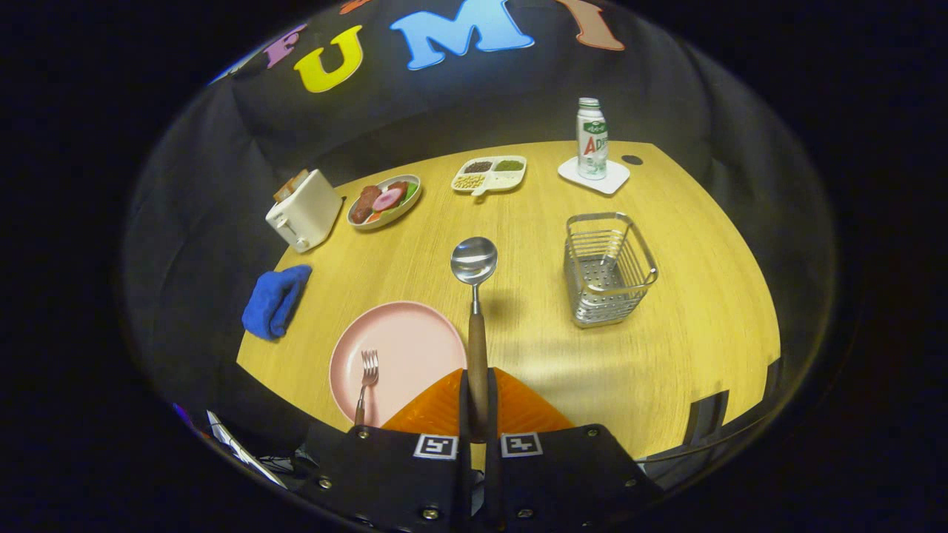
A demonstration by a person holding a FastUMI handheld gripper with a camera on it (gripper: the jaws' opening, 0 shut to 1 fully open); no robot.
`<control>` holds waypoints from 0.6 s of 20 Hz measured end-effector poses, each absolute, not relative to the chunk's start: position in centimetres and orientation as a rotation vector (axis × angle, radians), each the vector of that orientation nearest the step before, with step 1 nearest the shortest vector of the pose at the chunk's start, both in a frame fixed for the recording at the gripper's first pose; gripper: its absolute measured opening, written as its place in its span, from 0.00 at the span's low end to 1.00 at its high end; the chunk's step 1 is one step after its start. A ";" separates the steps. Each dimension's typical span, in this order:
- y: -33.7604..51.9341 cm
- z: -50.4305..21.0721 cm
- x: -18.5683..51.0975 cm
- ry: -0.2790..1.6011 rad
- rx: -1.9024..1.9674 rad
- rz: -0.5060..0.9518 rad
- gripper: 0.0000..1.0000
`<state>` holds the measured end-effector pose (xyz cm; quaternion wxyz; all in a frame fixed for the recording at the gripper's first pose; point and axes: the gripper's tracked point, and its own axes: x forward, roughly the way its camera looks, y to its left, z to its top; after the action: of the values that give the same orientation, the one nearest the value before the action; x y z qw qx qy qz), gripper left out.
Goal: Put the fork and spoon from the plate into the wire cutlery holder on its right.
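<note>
My gripper (478, 396) is shut on the wooden handle of a spoon (474, 296). The spoon points straight ahead, lifted above the table, with its shiny metal bowl well beyond the fingertips. A pink plate (404, 348) lies just left of the fingers, and a fork (366, 381) with a wooden handle rests on its left part. The wire cutlery holder (609, 270) stands upright on the table, ahead and to the right of the spoon's bowl; nothing shows inside it.
On the wooden table (689, 333), a blue cloth (275, 300) lies left of the plate. Farther back stand a white toaster (304, 209), a bowl of food (385, 200), a divided snack dish (490, 175) and a bottle (591, 138) on a white coaster.
</note>
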<state>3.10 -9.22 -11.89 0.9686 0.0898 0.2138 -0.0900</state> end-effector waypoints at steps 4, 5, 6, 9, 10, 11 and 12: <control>-13.9 -10.0 2.5 0.404 0.223 -0.259 0.07; -14.8 -9.8 2.3 0.405 0.239 -0.275 0.07; -15.7 -9.7 2.1 0.406 0.254 -0.292 0.07; -17.3 -10.2 1.6 0.433 0.275 -0.319 0.07; -17.6 -10.4 1.4 0.445 0.279 -0.323 0.07; -17.8 -10.6 1.2 0.454 0.279 -0.325 0.07; -17.9 -10.8 1.1 0.465 0.275 -0.327 0.07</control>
<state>1.14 -17.88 -10.85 0.9506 0.1351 0.2285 -0.1608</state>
